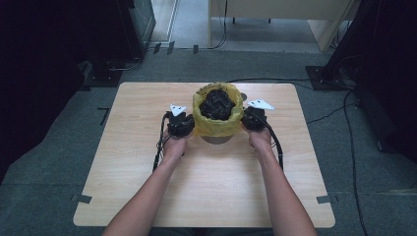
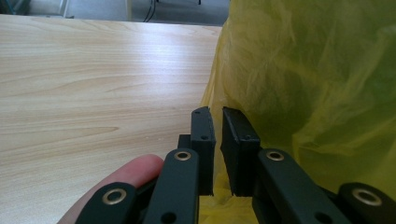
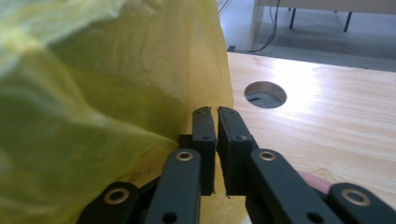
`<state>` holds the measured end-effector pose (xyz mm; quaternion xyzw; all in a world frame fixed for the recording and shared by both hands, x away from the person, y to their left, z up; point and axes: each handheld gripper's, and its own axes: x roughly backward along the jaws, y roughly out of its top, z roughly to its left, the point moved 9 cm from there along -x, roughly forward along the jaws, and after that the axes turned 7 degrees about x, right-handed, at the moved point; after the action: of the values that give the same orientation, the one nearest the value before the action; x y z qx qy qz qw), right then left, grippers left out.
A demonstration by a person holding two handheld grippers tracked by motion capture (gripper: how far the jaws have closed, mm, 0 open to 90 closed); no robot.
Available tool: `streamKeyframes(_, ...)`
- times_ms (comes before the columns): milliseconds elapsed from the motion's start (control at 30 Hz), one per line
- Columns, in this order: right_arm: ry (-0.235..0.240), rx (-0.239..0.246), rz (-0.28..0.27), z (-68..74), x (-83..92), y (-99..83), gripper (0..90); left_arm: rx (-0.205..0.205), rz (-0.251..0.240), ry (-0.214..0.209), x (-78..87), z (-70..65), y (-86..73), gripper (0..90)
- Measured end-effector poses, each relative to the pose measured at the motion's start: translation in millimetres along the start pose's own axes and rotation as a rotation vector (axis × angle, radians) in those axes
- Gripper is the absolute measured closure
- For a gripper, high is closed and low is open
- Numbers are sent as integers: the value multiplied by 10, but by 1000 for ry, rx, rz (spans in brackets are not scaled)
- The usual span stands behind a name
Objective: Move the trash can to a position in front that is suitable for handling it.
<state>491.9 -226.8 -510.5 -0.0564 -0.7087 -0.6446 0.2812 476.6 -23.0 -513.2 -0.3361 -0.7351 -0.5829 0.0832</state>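
A: From the high view, we've got the yellow bag (image 1: 218,123) standing near the middle of the table (image 1: 147,162), lining a small bin (image 1: 216,139) and stuffed with dark crumpled material (image 1: 217,104). Our left gripper (image 1: 181,124) is against its left side, our right gripper (image 1: 252,119) against its right.

B: In the left gripper view, our left gripper (image 2: 217,122) has its jaws nearly together with a thin slit between them, the bag's (image 2: 303,79) film touching their right edge. We can't tell whether any plastic is pinched.

A: In the right gripper view, our right gripper (image 3: 215,119) is narrow too, jaws almost meeting, the bag (image 3: 107,98) bulging at their left; a pinch is likely but hidden. A round hole (image 3: 265,94) in the tabletop lies beyond.

B: We judge the film thin, soft, slippery and easily torn; the load looks light.

A: So we'd take the folded-over rim, where the plastic doubles, on both sides.
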Motion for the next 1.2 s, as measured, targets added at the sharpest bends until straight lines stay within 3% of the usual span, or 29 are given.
streamKeyframes(233, 33, -10, -15, 76, 21, -11, 900, -1, 6, -1, -19, 47, 22, 879)
streamKeyframes(300, 55, -23, -12, 92, 22, -26, 900, -32, 9, -9, -15, 58, 32, 900)
streamKeyframes(367, 59, -21, -8, 96, 23, -38, 900, -32, 14, -26, -16, 58, 33, 900)
streamKeyframes(467, 62, -19, -5, 98, 28, -62, 900, -46, 22, -52, -14, 68, 27, 900)
streamKeyframes(867, 57, 11, -1, 173, 79, -126, 900, -78, 25, -50, 18, 91, 15, 900)
streamKeyframes(1200, 47, 21, 2, 288, 190, -203, 900, -91, 22, -52, 138, 109, -57, 900)
